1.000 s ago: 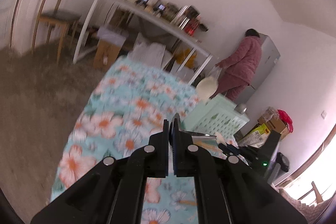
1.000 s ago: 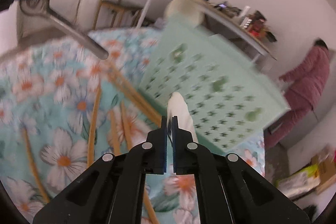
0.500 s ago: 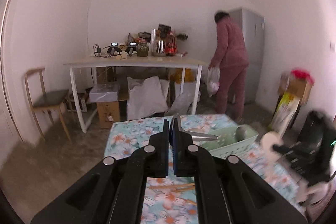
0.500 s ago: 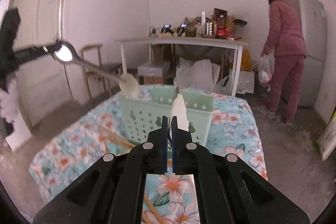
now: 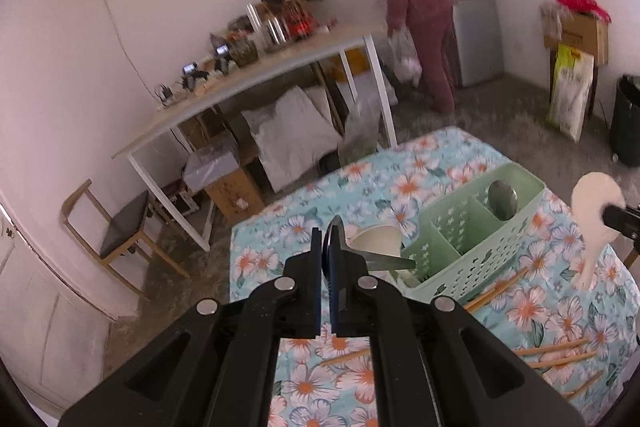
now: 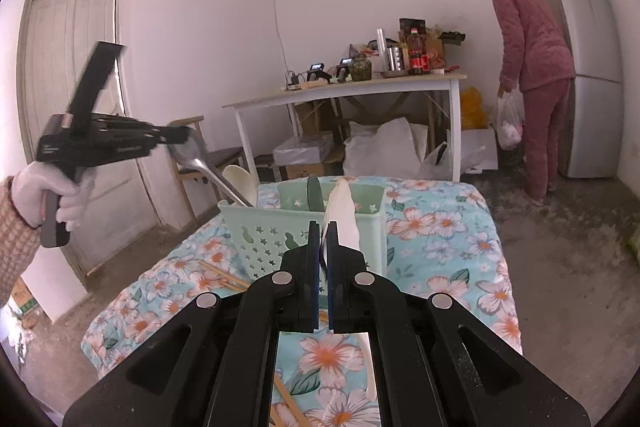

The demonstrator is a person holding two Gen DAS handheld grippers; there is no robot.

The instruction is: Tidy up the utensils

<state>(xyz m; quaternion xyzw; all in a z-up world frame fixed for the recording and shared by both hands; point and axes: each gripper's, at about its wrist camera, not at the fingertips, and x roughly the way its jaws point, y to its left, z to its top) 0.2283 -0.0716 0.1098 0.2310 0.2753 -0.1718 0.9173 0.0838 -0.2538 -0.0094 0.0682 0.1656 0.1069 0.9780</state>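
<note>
My left gripper (image 5: 329, 239) is shut on a metal spoon (image 5: 384, 259) near its bowl. In the right wrist view that left gripper (image 6: 180, 137) hangs in the air at the left, and the metal spoon's (image 6: 212, 175) handle slants down to the rim of the mint-green basket (image 6: 280, 227). My right gripper (image 6: 324, 231) is shut on a white ceramic spoon (image 6: 344, 211), close in front of the basket. From the left wrist view the white spoon (image 5: 596, 211) and the right gripper (image 5: 610, 215) are right of the basket (image 5: 480, 247). One white spoon (image 5: 380, 239) and one metal spoon (image 5: 502, 199) stand in the basket.
Wooden chopsticks (image 5: 552, 351) lie loose on the flowered tablecloth (image 5: 420, 167) beside the basket. Behind it are a white table (image 6: 344, 91) with bottles, a chair (image 5: 120, 227), a door (image 6: 68, 87), and a person (image 6: 532, 67) in pink at a fridge (image 6: 588, 59).
Both hands rolled towards level and rose. The left gripper swung in with the metal spoon, whose handle now reaches the basket's rim. The right gripper drew back a little, still holding the white spoon.
</note>
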